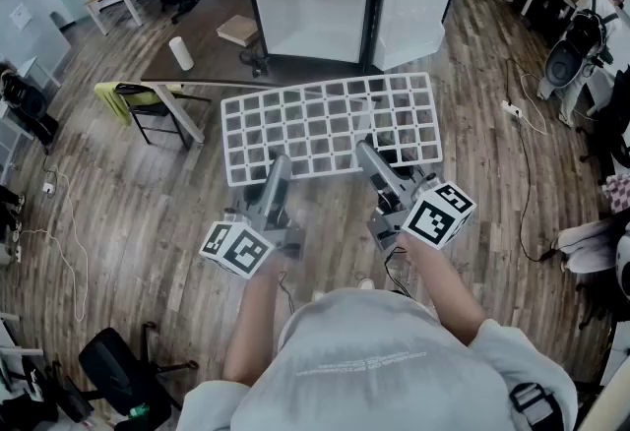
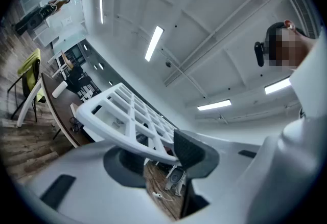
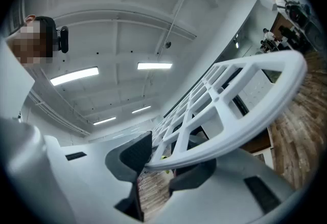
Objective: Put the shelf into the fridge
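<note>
A white grid shelf (image 1: 330, 124) hangs level in the air in front of the open fridge (image 1: 340, 11). My left gripper (image 1: 273, 171) is shut on its near edge left of the middle. My right gripper (image 1: 372, 161) is shut on the same edge to the right. In the left gripper view the shelf (image 2: 122, 115) has its rim pinched between the dark pads (image 2: 191, 150). The right gripper view shows the shelf (image 3: 230, 110) clamped the same way between its pads (image 3: 135, 154). The fridge stands with both doors swung wide, its white inside facing me.
A dark table (image 1: 207, 50) with a white roll (image 1: 181, 53) and a brown box (image 1: 237, 30) stands left of the fridge. A yellow-green chair (image 1: 138, 102) is at its near corner. A power strip with a cable (image 1: 512, 110) lies on the wood floor at right.
</note>
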Action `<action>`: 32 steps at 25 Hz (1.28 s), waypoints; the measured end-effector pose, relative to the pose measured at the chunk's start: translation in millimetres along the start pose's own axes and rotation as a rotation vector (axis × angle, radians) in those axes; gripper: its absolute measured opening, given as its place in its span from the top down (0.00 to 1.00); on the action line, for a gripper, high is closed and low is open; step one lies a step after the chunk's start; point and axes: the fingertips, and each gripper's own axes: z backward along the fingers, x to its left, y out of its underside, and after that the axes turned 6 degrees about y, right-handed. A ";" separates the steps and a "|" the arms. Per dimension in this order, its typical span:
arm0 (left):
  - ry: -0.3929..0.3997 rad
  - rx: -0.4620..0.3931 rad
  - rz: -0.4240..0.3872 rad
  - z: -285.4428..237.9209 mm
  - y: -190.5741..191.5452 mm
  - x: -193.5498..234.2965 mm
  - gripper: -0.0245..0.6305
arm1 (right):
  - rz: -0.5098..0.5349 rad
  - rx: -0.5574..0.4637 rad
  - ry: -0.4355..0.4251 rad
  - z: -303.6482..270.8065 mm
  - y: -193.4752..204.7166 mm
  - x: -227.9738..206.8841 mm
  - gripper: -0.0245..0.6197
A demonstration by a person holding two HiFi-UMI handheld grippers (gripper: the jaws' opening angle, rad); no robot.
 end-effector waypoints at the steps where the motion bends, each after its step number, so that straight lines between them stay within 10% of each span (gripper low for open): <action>1: -0.001 -0.002 0.000 1.7 -2.0 1.9 0.75 | 0.000 0.001 -0.001 -2.3 1.2 2.0 0.78; 19: 0.014 -0.019 0.016 4.7 -24.1 48.4 0.75 | 0.041 -0.007 -0.002 -49.8 17.7 10.4 0.77; 32: -0.051 -0.022 -0.016 -131.3 -36.4 162.0 0.75 | -0.004 0.041 -0.073 -193.3 -11.8 -109.0 0.75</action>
